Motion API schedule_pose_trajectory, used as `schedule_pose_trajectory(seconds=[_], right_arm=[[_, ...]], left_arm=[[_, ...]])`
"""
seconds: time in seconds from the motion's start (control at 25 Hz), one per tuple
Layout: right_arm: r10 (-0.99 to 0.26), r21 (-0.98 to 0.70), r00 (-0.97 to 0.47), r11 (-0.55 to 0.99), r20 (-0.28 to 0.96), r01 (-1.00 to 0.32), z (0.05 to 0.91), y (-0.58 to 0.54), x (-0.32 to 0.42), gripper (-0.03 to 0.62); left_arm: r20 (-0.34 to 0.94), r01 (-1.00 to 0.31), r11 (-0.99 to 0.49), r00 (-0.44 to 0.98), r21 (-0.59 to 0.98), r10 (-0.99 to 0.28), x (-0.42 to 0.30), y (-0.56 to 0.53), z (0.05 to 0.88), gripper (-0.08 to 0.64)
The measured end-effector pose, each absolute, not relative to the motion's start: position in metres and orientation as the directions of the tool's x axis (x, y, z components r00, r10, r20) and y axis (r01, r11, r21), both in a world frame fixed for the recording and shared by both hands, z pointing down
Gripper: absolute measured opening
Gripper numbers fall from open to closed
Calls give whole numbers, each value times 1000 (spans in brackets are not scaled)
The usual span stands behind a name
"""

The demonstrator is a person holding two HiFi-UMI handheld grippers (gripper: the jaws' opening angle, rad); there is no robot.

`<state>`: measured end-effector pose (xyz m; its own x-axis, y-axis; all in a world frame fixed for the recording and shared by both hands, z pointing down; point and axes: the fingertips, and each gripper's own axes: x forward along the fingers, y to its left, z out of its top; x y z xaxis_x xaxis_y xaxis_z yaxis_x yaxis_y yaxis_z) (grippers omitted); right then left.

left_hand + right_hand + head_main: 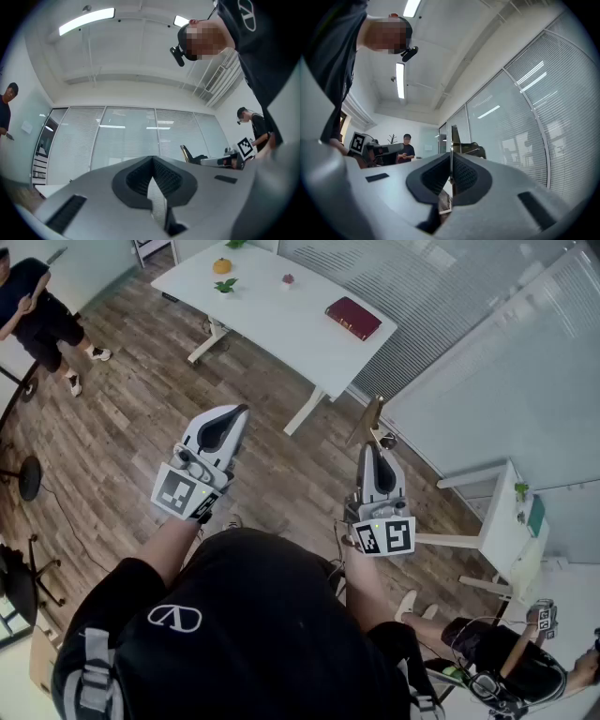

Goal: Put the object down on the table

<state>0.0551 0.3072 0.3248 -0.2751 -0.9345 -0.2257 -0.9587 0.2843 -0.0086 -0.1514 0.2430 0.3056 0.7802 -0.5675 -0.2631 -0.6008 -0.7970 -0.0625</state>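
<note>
My right gripper [373, 448] is shut on a thin flat brown object [368, 420], which sticks out past the fingertips above the wooden floor. In the right gripper view this object [451, 140] shows edge-on between the closed pads of the right gripper [451, 161]. My left gripper [239, 412] is held at about the same height to the left, shut with nothing in it; its pads meet in its own view [152, 161]. The white table [272, 315] stands some way ahead of both grippers.
On the table lie a red book [353, 318], an orange fruit [222, 266], a green leaf [226, 285] and a small red thing [288, 279]. A person [37, 310] stands far left. Another person [506, 662] sits low right. A glass wall [487, 352] runs along the right.
</note>
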Motion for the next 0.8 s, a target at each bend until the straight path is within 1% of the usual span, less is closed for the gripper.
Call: schedule_pose_trajectory(seconds=[0.08, 0.28, 0.44, 0.56, 0.64, 0.8], right_arm=[[-933, -5, -278, 287, -228, -958, 324, 306, 55, 6], [-933, -7, -281, 290, -224, -957, 325, 301, 53, 5], [-916, -22, -318, 333, -245, -943, 325, 303, 50, 8], [-919, 30, -313, 316, -240, -948, 324, 305, 50, 8], [-921, 36, -306, 307, -241, -951, 325, 304, 52, 8], [-925, 10, -294, 300, -240, -954, 332, 301, 57, 6]], left_arm=[[-270, -602, -796, 778, -61, -567, -150, 241, 303, 5], [-336, -614, -787, 756, -66, -562, -146, 239, 282, 5], [-330, -613, -786, 761, -83, -559, -144, 239, 285, 5], [-334, -615, -781, 763, -109, -554, -138, 241, 284, 5], [-334, -617, -779, 762, -111, -555, -134, 240, 286, 5], [-261, -605, -788, 783, -111, -565, -130, 237, 314, 5]])
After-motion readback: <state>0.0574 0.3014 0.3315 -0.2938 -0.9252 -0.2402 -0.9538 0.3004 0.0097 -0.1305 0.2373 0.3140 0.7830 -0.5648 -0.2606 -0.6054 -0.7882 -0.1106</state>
